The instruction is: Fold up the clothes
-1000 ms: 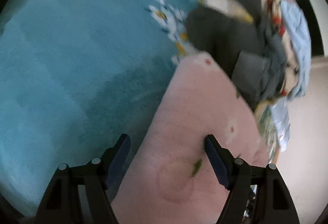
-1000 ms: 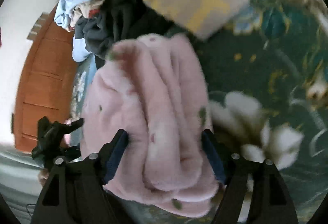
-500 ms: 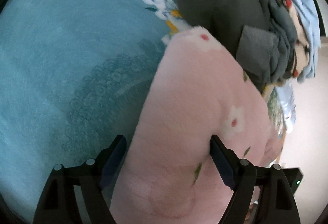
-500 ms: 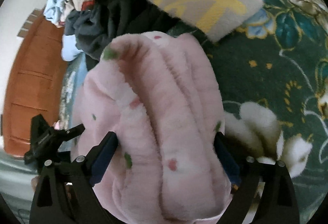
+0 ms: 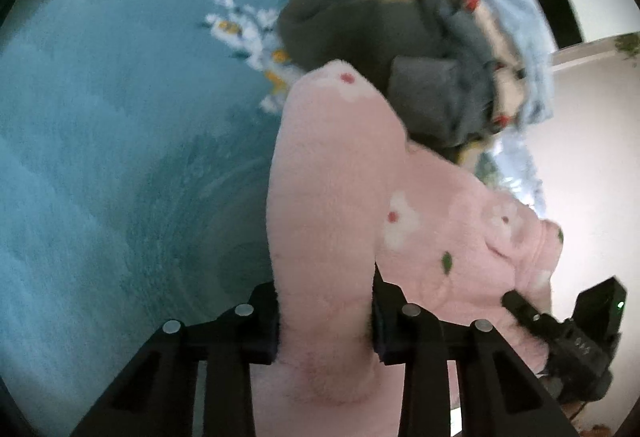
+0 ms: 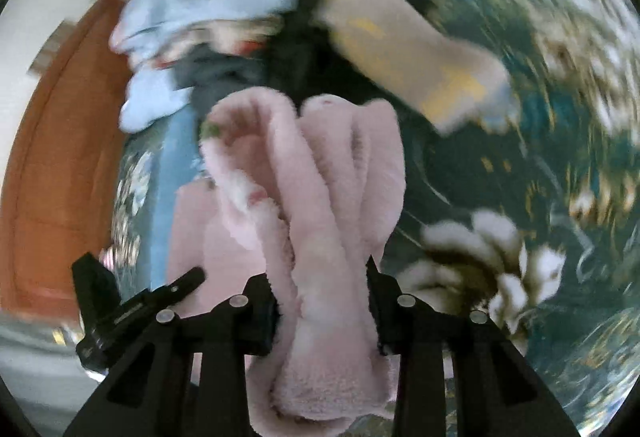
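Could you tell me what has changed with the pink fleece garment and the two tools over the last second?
Both tools closed: the left tool and the right tool, open around the pink fleece garment a second ago, now pinch bunched folds of it. The right view is motion-blurred, so that tool is moving. The clothes pile remains behind the garment, over the teal blanket.

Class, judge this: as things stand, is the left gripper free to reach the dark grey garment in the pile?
Probably not: the left gripper is shut on the pink fleece garment, which lies between it and the dark grey garment.

garment [image 5: 332,197] before clothes pile [image 5: 432,49], on bedspread [image 5: 120,157]
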The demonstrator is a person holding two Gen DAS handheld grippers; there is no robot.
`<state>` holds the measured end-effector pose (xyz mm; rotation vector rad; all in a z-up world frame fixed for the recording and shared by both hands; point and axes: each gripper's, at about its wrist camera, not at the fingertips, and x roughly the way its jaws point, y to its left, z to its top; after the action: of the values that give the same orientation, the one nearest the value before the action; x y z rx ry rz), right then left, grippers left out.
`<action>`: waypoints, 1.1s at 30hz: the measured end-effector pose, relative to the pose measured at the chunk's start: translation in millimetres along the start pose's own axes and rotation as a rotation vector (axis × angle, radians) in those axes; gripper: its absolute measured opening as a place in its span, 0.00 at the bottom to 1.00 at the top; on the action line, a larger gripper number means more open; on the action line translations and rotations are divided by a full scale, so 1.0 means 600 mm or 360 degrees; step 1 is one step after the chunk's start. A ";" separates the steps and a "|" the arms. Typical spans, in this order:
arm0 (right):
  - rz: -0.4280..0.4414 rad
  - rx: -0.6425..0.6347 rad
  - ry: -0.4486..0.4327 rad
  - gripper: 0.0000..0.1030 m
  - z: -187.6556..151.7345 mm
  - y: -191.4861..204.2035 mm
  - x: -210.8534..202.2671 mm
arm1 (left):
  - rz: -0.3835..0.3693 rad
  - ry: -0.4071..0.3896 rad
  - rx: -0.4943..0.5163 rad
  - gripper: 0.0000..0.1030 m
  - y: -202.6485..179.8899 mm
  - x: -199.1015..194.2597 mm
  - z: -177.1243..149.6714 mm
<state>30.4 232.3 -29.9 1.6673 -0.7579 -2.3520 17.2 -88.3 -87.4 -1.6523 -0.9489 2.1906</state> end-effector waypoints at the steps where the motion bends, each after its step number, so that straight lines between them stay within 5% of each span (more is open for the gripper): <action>1: -0.0003 -0.0087 -0.0006 0.35 0.005 0.028 -0.011 | -0.0048 -0.0047 -0.0007 0.34 0.003 -0.014 0.000; 9: 0.0035 -0.0711 -0.0028 0.35 0.038 0.270 -0.007 | -0.0309 -0.0496 -0.0278 0.34 0.059 -0.112 0.022; 14: 0.0102 -0.0932 0.0096 0.35 0.058 0.408 0.077 | -0.0394 -0.0755 -0.0494 0.34 0.148 -0.187 0.028; 23: 0.0407 -0.1388 0.0331 0.35 0.027 0.706 0.277 | -0.0056 -0.1137 -0.0756 0.34 0.345 -0.323 0.050; 28: 0.0458 -0.1598 0.0409 0.35 -0.013 0.847 0.384 | 0.0123 -0.1259 -0.0884 0.34 0.431 -0.364 0.050; 33: 0.0381 -0.1821 0.0335 0.34 -0.044 0.945 0.457 | 0.0272 -0.1351 -0.1026 0.34 0.516 -0.380 0.069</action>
<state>-134.5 -375.1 10.9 1.1420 0.3880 -1.7660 113.3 -462.5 -98.0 -0.9330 -1.9444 2.9754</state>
